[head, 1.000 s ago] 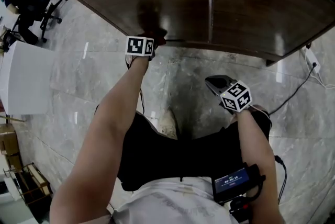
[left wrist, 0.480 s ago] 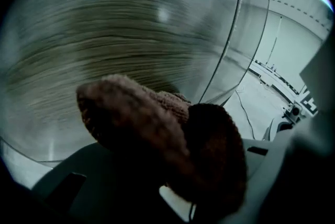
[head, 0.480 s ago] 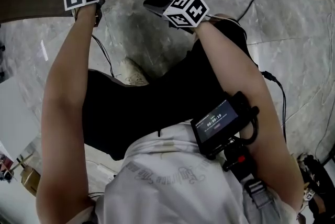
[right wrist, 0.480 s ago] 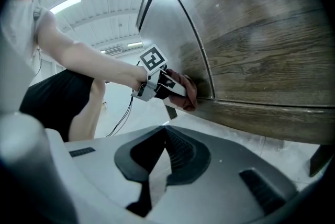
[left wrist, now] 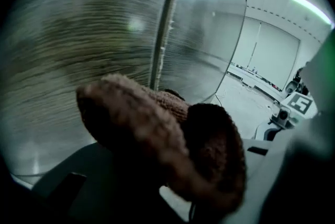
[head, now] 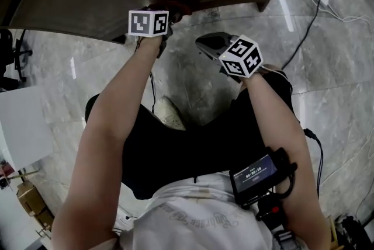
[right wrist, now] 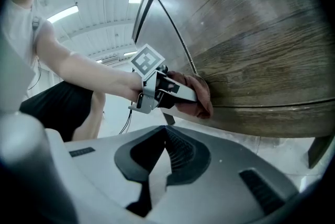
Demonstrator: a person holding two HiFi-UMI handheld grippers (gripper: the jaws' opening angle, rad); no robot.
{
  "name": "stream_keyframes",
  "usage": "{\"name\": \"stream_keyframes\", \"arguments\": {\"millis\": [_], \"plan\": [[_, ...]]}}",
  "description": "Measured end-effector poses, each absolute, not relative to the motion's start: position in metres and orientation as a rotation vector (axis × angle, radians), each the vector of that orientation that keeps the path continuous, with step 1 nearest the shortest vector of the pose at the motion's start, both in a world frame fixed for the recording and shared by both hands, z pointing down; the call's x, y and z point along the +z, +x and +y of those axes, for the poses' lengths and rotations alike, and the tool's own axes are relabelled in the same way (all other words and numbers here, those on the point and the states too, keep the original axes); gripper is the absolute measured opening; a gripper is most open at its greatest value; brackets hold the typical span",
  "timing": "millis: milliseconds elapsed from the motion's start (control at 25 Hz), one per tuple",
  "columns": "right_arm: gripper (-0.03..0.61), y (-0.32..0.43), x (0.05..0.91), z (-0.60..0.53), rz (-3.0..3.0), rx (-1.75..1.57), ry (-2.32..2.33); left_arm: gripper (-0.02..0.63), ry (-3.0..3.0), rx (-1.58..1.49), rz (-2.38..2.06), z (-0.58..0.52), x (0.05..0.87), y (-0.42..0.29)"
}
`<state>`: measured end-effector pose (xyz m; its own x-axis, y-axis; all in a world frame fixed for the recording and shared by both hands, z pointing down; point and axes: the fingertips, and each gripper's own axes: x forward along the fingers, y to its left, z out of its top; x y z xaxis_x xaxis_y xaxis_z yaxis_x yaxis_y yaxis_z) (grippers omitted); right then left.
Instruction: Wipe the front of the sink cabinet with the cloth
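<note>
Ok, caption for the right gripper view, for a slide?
Left gripper holds the cloth against the cabinet front; right gripper shut, empty.

Between the jaws of the left gripper [left wrist: 166,178] we see the cloth [left wrist: 152,123], a brown, nubbly knit, matt and rough. Ahead of those jaws the sink cabinet front [right wrist: 261,45] is dark wood, finely streaked, with a soft sheen. The right gripper [right wrist: 156,168] has jaws of smooth matt grey plastic with ribbed black pads [right wrist: 180,157]. Below them, the floor [head: 193,88] is glossy veined stone.
</note>
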<state>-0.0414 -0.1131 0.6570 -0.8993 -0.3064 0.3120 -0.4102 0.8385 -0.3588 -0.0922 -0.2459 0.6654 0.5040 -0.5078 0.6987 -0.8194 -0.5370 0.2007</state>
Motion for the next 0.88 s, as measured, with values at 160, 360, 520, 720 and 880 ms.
{"name": "stream_keyframes", "arguments": {"millis": [160,360,520,720,880], "plan": [[0.012,-0.053,0.641,-0.113,-2.821,0.645,0.543,0.12,2.258,0.823,-1.059,-0.247,0.666,-0.079],[0.012,-0.038,0.608,-0.097,-2.883,0.543,0.452,0.12,2.255,0.841,-0.989,-0.248,0.671,-0.053],[0.012,-0.002,0.592,-0.096,-2.909,0.548,0.516,0.12,2.291,0.865,-0.961,-0.255,0.668,-0.025],[0.012,0.019,0.586,-0.089,-2.908,0.527,0.572,0.12,2.32,0.884,-0.861,-0.256,0.679,0.018],[0.012,0.042,0.581,-0.074,-2.891,0.485,0.579,0.12,2.38,0.884,-0.746,-0.248,0.681,0.078]]}}
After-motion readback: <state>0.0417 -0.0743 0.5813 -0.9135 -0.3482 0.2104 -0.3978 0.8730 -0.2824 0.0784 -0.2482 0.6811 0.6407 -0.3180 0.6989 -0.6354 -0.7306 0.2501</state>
